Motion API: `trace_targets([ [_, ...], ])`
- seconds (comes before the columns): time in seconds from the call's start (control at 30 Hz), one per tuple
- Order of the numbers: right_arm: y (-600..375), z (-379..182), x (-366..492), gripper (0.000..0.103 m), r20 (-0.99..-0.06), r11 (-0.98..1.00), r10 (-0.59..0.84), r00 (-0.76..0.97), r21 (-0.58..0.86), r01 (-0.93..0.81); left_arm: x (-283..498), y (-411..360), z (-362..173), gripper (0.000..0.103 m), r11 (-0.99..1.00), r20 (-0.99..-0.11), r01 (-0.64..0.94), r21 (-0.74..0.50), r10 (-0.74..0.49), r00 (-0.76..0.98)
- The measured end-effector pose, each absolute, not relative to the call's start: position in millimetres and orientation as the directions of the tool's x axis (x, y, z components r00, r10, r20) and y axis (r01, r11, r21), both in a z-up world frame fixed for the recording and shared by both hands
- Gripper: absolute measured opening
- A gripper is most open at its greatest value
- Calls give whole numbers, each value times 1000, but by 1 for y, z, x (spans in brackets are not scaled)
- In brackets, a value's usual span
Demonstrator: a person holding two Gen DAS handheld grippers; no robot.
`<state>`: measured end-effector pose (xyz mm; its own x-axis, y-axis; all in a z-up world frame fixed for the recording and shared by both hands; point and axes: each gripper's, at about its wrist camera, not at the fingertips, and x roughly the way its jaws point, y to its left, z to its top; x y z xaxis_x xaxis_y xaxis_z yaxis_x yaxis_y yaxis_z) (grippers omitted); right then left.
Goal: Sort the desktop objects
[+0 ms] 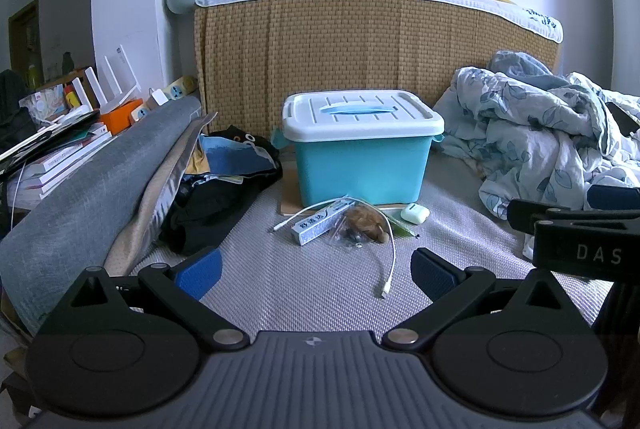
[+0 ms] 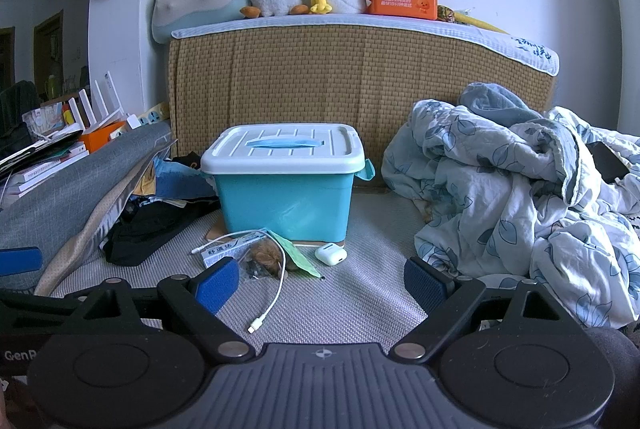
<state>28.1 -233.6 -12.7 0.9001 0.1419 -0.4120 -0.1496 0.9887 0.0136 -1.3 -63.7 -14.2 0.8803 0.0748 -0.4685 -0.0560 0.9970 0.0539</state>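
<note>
From the left wrist camera, the left gripper (image 1: 316,271) hovers over a grey woven bed mat (image 1: 304,293), its jaws spread wide and grasping nothing. Ahead stands a teal storage box (image 1: 360,165) with a closed white lid (image 1: 360,113). Just in front of the box lies a small pile: a narrow blue-and-white carton (image 1: 320,223) with its long axis running from lower left to upper right, a brown furry item in a clear bag (image 1: 366,223), a white earbud case (image 1: 415,212) to the right, and a white cable (image 1: 390,253) trailing toward the camera. From the right wrist camera, the right gripper (image 2: 322,279) also has its jaws released and empty; the cable's plug (image 2: 252,329) points toward its left finger, and a rumpled leaf-print quilt (image 2: 520,189) lies at right.
</note>
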Motion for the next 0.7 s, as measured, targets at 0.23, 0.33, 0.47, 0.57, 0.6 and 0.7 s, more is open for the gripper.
trace_targets([
  [0.23,-233,-13,28,92,-412,989,142,900,13,-150,-1,-63,-14,103,997,-471,-58,54,76,879],
  [0.33,-233,-13,28,92,-412,989,142,900,12,-150,-1,-63,-15,103,997,-472,-58,54,76,878],
  [0.47,-233,-13,28,92,-412,989,142,900,12,-150,-1,-63,-15,103,996,-472,-63,55,82,878],
  [0.57,-233,-13,28,92,-412,989,141,900,11,-150,-1,-63,-14,103,996,-471,-66,54,84,878],
  [0.6,-232,-13,28,92,-412,989,141,900,11,-150,-1,-63,-14,103,996,-470,-67,53,84,879],
  [0.7,-232,-12,28,92,-412,989,141,900,9,-150,-1,-63,-14,103,997,-471,-64,51,81,878],
])
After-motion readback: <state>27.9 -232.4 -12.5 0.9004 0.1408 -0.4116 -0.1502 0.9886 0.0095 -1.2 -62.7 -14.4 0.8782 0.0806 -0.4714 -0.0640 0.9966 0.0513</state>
